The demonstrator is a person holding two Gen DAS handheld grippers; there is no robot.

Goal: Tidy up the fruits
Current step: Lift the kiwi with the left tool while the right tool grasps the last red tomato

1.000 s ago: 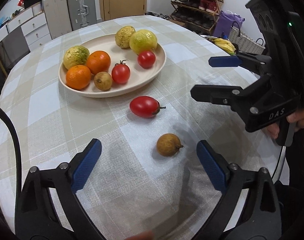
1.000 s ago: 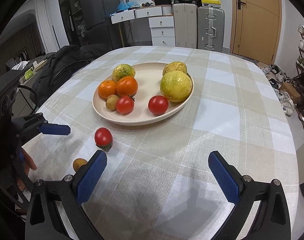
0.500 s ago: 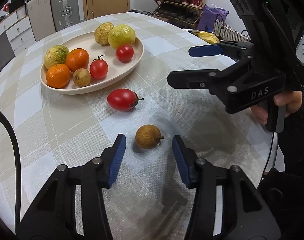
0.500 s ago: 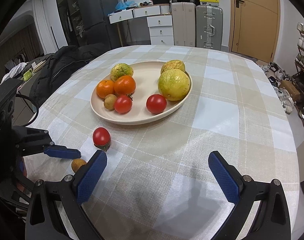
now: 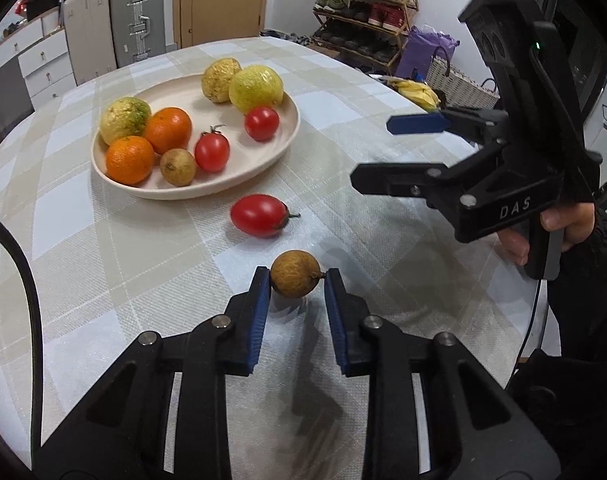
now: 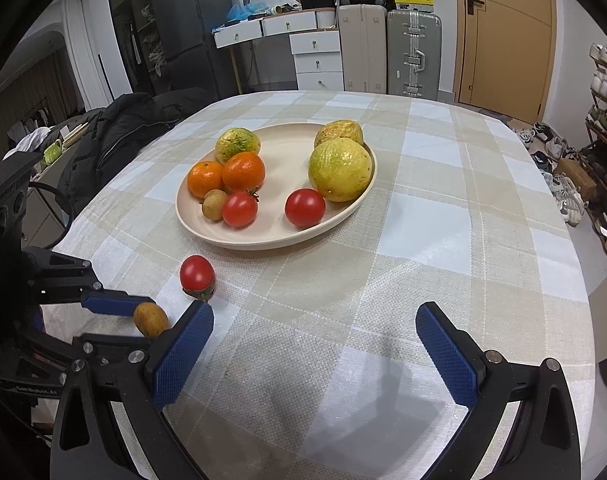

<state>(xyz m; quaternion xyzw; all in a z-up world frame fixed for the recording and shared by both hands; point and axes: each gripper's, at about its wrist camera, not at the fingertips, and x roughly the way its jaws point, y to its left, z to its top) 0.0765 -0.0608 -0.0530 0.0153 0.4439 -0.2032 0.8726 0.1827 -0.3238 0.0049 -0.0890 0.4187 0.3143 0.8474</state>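
Observation:
My left gripper is shut on a small brown longan, low over the checked tablecloth; the longan also shows in the right wrist view between the left gripper's blue pads. A red tomato lies on the cloth just beyond it, between it and the beige plate. The plate holds several fruits: oranges, tomatoes, guavas, a longan. My right gripper is open and empty above the cloth; it also shows at the right of the left wrist view.
The round table's edge curves close on the right. A dark jacket lies by the table's left side. Suitcases and drawers stand at the back wall. A shoe rack and basket stand beyond the table.
My left gripper moved forward to the longan and its jaws closed from wide open onto it. The right gripper stayed open and nearly still.

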